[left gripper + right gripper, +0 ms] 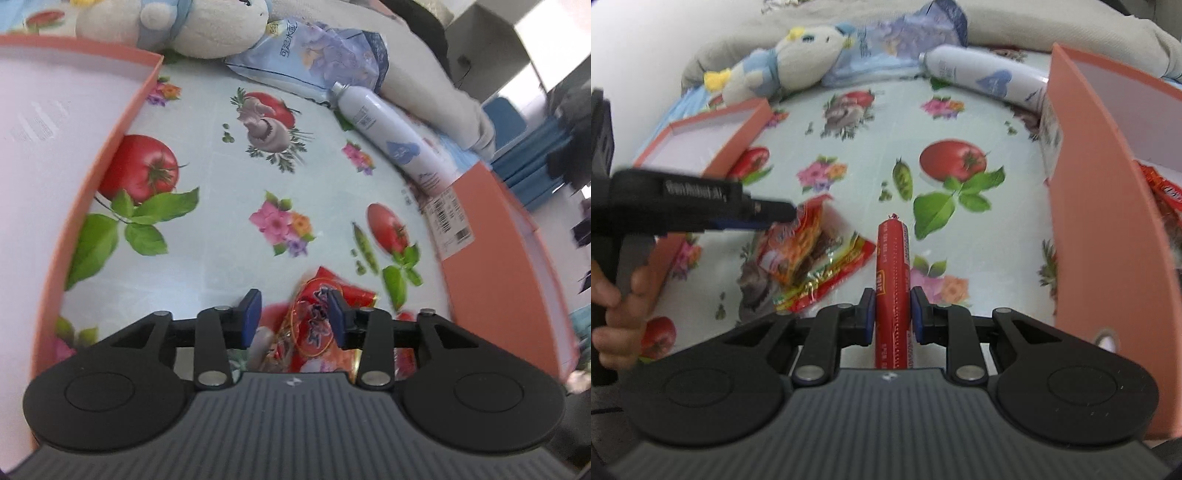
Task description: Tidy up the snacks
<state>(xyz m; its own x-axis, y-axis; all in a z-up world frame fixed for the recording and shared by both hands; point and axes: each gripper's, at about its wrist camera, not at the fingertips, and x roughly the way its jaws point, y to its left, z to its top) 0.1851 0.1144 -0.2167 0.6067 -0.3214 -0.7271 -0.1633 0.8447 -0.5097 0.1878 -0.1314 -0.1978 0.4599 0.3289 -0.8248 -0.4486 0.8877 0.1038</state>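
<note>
left claw (294, 317): black, blue pads | right claw (893, 314): same, silver screws, perhaps white lettering

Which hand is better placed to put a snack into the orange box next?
Right: its claw already grips the red sausage beside the orange box. The left claw is open over the snack packet.
</note>
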